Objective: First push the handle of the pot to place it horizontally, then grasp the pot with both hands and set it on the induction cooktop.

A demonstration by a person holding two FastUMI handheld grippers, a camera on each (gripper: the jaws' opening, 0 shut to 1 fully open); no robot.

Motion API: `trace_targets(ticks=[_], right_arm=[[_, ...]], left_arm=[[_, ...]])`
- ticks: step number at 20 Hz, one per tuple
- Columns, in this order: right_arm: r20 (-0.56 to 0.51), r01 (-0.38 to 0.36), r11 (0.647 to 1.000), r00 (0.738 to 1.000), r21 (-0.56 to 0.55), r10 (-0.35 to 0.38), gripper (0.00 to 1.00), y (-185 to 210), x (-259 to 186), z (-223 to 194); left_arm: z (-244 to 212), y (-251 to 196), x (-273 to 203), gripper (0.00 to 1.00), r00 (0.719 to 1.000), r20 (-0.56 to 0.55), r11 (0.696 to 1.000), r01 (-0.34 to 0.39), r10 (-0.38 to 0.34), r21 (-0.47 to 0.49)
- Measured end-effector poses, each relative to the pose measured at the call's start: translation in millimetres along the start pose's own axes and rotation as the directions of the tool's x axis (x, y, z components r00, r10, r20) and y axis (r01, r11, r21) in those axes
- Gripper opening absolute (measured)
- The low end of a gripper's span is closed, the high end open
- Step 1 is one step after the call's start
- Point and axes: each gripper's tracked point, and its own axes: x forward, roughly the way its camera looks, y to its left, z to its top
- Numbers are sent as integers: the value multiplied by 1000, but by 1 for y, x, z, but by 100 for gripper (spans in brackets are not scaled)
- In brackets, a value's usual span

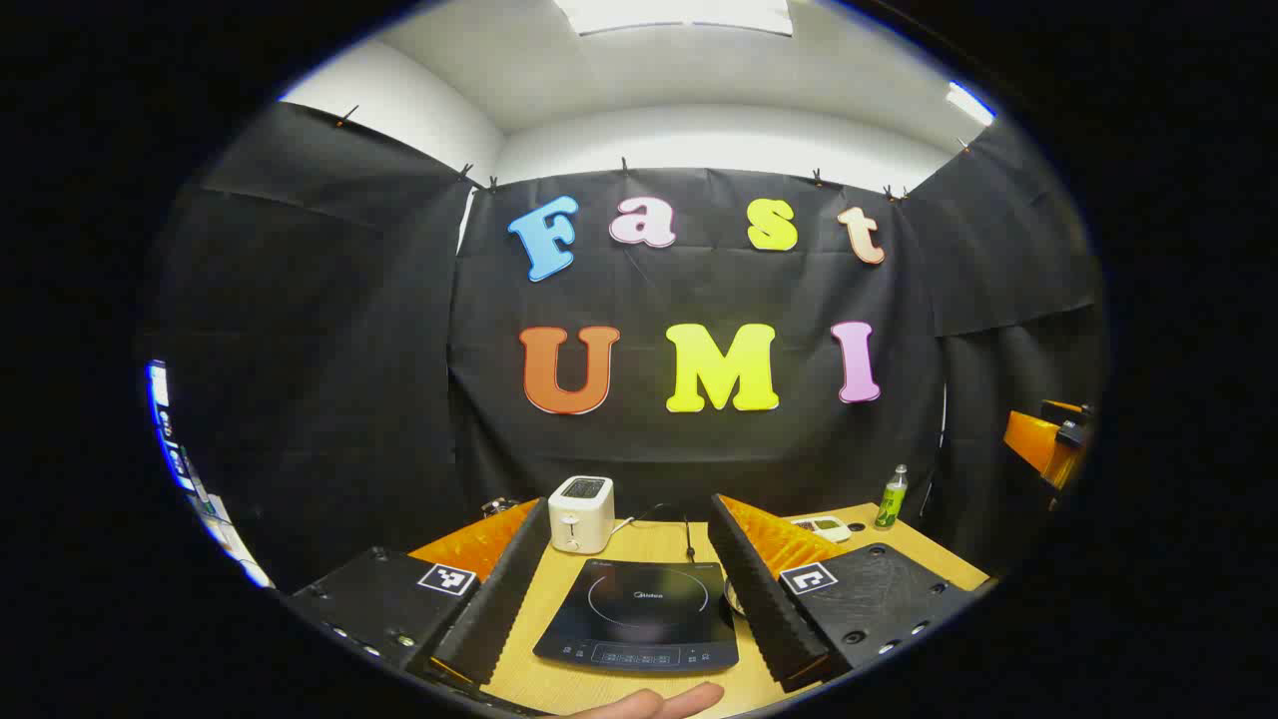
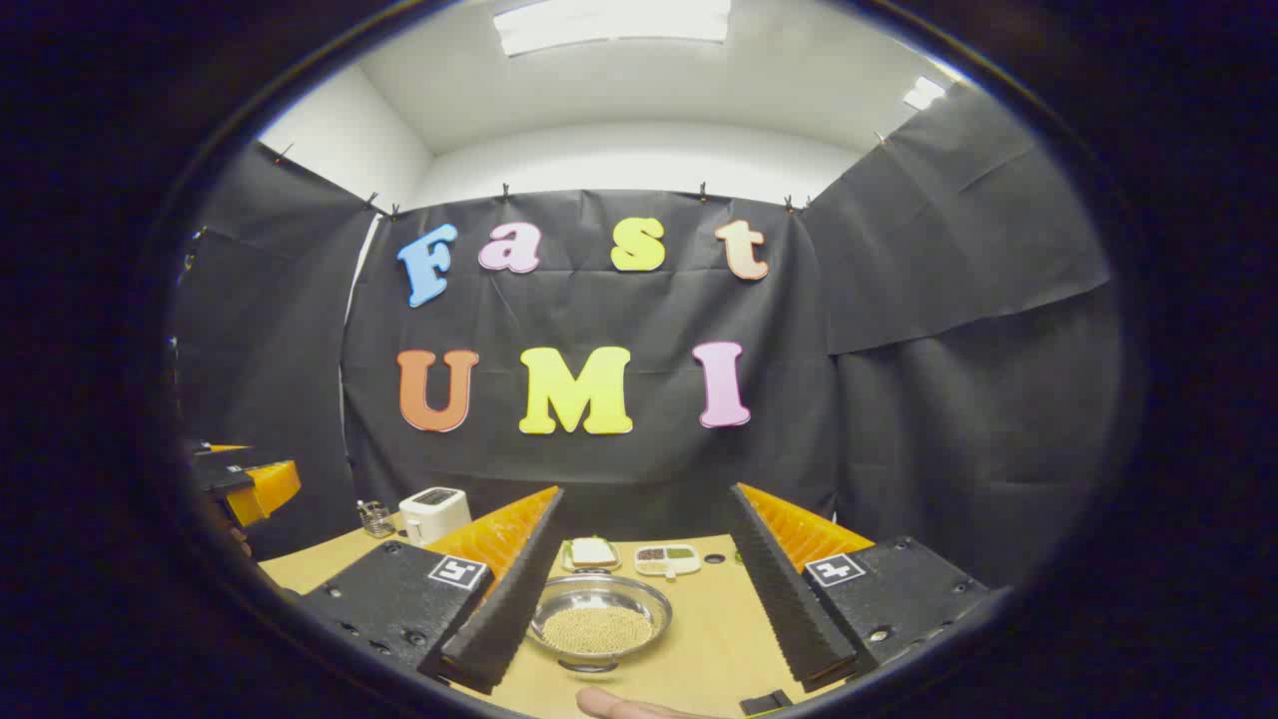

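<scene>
A: Where's our pot [image 2: 597, 627]?
B: Between our right gripper [image 2: 654, 609] fingers (spread wide), on the table, handle hidden. Left gripper [image 1: 634, 604], also spread, frames the induction cooktop [image 1: 639, 627].

An induction cooktop [image 1: 639, 619] lies on a table [image 1: 654, 544], with a toaster [image 1: 581, 513] behind it to the left. A pot [image 2: 599, 621] holding grains sits on the table, two small dishes [image 2: 629, 555] behind it.

Toaster [image 1: 581, 512] behind cooktop [image 1: 639, 624]; hand [image 1: 654, 703] before it.
</scene>
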Motion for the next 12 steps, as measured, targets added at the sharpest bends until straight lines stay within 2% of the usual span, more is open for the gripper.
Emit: trace_targets(ticks=[3,4,5,12], right_arm=[[14,20,1000,1000,-24,-20,96,-11,-4,4],[14,23,999,1000,-31,-22,100,-12,-5,4],[10,18,999,1000,-29,-18,96,-12,-6,3],[-28,13,1000,1000,-6,-13,96,-17,-1,-10]], left_arm=[[7,-1,-3,95,1000,22,1000,14,-15,6],[9,-2,-7,95,999,27,1000,18,-18,8],[12,-4,-10,95,999,34,1000,22,-23,10],[4,-15,-11,95,998,21,998,58,-59,36]])
